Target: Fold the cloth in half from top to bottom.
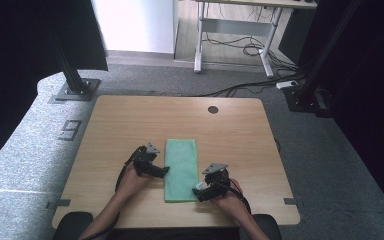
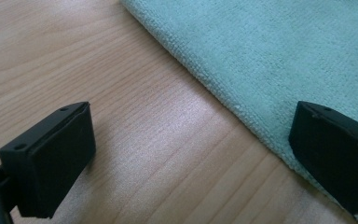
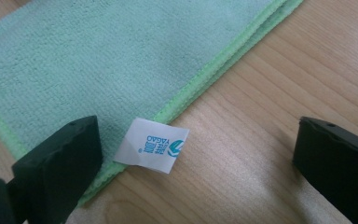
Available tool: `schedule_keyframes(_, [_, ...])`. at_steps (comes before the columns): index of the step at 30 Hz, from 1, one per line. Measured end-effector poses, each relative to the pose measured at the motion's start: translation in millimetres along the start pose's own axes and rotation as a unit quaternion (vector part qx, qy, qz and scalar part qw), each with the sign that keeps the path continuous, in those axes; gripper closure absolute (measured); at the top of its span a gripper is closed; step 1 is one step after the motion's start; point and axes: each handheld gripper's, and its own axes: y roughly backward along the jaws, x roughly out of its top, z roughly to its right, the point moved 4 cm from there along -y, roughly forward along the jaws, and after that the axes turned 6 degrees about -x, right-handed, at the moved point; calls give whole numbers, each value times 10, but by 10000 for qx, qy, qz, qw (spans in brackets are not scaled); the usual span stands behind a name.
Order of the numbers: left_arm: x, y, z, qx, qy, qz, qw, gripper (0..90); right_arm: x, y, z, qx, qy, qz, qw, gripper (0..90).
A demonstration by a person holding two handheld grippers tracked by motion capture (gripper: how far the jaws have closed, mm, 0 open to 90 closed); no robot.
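Observation:
A folded green cloth (image 1: 181,169) lies flat on the wooden table (image 1: 120,125), its long side running away from me. My left gripper (image 1: 163,172) stands open at the cloth's left edge; in the left gripper view the cloth (image 2: 279,56) passes under the right jaw while the left jaw is over bare wood. My right gripper (image 1: 199,192) is open at the cloth's near right corner. In the right gripper view a white label (image 3: 151,145) sticks out from the cloth (image 3: 102,60) between the jaws.
A round dark cable hole (image 1: 213,109) sits near the table's far edge. Black frame posts (image 1: 70,65) stand at the far left and far right on grey carpet. A white desk frame (image 1: 230,35) with cables stands farther back.

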Motion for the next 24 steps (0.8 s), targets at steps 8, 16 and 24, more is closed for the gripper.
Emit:
schedule_keyframes(8, [-8, 1, 1, 13, 30, 25, 10000, 7, 94, 2, 51, 119, -108, -51, 9999, 54])
schedule_keyframes(16, [-10, 3, 1, 15, 31, 16, 10000, 7, 310, -59, 167, 193, -146, 13, 9997, 23])
schedule_keyframes(24, [-10, 2, 1, 17, 30, 19, 10000, 7, 612, -139, 318, 32, -205, 242, 9995, 122])
